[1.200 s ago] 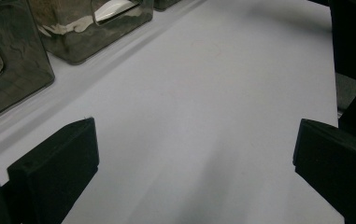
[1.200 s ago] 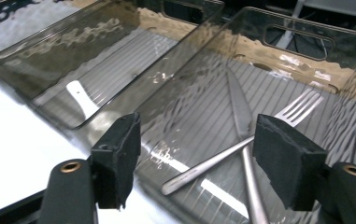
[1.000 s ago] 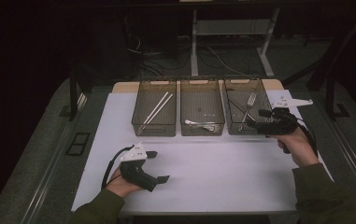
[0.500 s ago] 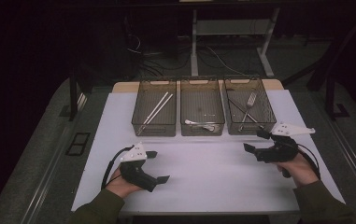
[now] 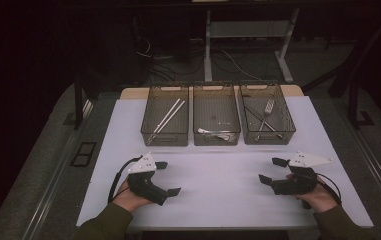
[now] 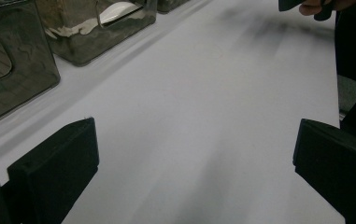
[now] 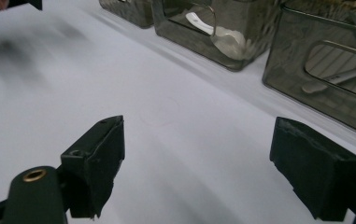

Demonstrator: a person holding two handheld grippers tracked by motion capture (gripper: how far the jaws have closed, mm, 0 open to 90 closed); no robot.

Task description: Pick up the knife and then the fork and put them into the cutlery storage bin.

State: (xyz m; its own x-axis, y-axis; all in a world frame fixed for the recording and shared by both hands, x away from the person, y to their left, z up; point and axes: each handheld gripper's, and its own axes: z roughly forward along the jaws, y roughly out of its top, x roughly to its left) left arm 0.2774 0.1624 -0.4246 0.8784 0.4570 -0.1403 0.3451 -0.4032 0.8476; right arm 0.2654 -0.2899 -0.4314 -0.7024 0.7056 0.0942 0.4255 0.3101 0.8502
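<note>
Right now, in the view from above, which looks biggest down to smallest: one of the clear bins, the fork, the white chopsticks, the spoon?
1. Middle bin.
2. White chopsticks.
3. Fork, nearly as long as the chopsticks; too close to call firmly.
4. Spoon, smallest.

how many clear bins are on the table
3, in a row at the far side of the white mat: left bin with chopsticks, middle bin with a spoon, right bin with a fork.

Matt white sheet over table (image 5: 218, 175), smooth. Three translucent smoky plastic bins (image 5: 216, 120), glossy walls. Shiny metal fork (image 5: 267, 111) at two o'clock. Matt black tongs (image 7: 194, 168), slightly rough pads (image 7: 96, 158).
</note>
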